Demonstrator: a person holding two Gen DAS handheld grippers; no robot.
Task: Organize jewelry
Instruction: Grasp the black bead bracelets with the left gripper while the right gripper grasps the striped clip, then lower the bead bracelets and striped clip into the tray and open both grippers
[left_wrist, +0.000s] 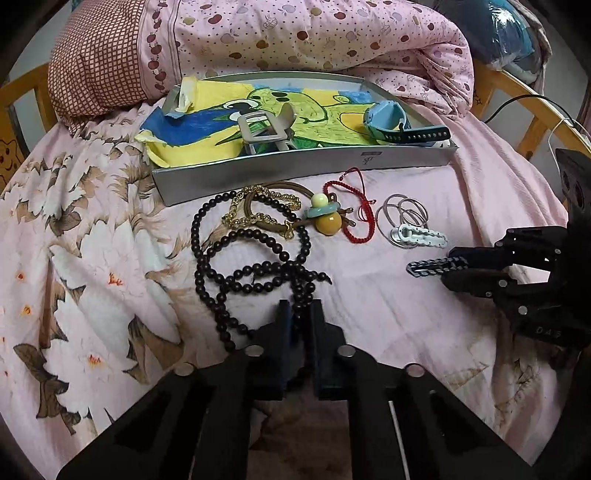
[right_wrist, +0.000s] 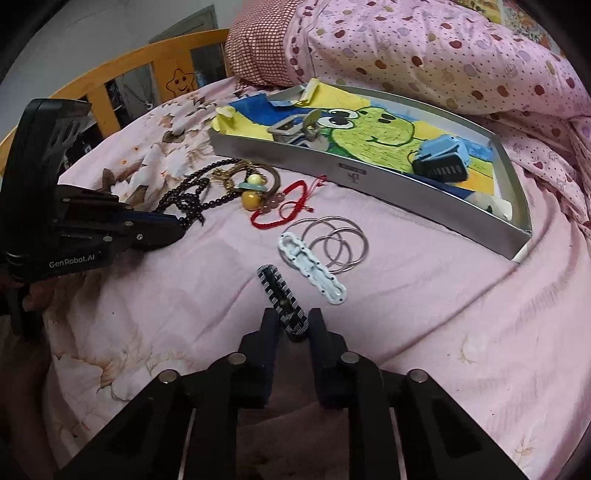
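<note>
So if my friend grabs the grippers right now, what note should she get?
Left gripper: shut on the long dark wooden bead necklace, which lies on the pink bedspread.
Right gripper: shut on the black-and-white striped hair clip.
Done: grey square buckle and blue watch lie in the silver metal tray.
Left on the bed: gold chain, red cord bracelet, yellow bead charm, silver rings, white hair clip.

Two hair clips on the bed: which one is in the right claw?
The black striped clip, gripped at its near end. The white clip lies free beside the rings.
</note>
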